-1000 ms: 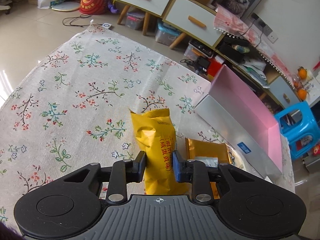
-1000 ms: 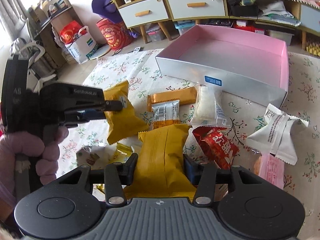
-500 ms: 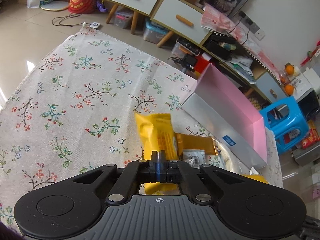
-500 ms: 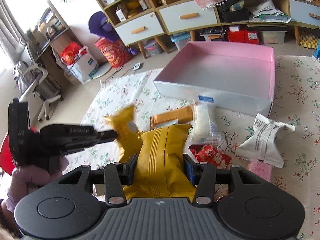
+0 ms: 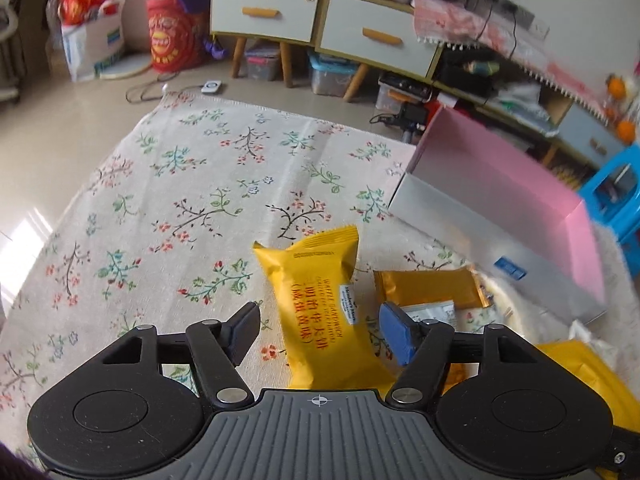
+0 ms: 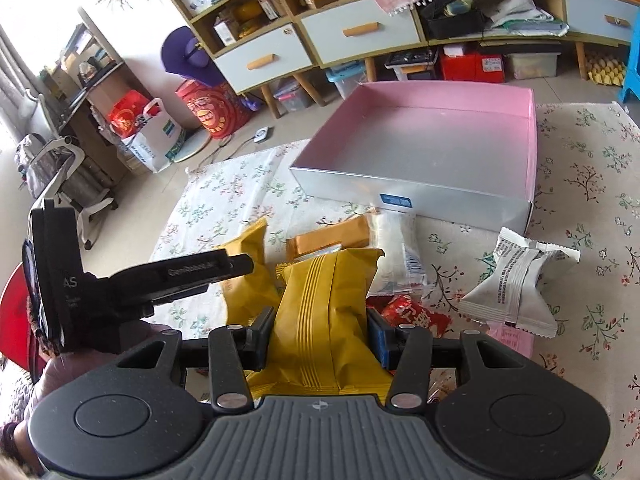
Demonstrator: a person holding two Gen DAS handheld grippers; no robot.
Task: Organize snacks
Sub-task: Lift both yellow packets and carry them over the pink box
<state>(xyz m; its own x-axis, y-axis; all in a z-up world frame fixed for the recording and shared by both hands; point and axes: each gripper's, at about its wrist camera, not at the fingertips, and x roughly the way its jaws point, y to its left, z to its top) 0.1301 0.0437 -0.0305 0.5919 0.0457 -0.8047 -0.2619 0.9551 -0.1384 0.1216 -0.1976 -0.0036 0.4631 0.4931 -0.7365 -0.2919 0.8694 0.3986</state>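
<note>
My left gripper [image 5: 320, 330] has its jaws opening, and a yellow waffle packet [image 5: 320, 304] rests on the floral cloth between them, untouched by the pads. The right wrist view shows that gripper [image 6: 240, 266] from the side, over the same yellow packet [image 6: 248, 280]. A ribbed mustard-yellow packet [image 6: 324, 320] is held above the other snacks, my right gripper [image 6: 320, 338] shut on it. The pink box with silver walls [image 6: 400, 188] stands empty behind the snacks, and it sits at the right [image 5: 480, 236] in the left wrist view.
An orange-brown packet [image 6: 328, 236], a white packet [image 6: 394, 240], a red packet [image 6: 412, 314], a grey-white packet [image 6: 516, 284] and a pink packet [image 6: 512, 338] lie on the floral cloth [image 5: 180, 200]. Cabinets [image 5: 320, 24] and bags [image 5: 172, 40] line the far wall.
My left gripper closed fully on the yellow packet's near end, then spread wide, leaving the packet on the cloth. My right gripper kept its hold on the mustard packet.
</note>
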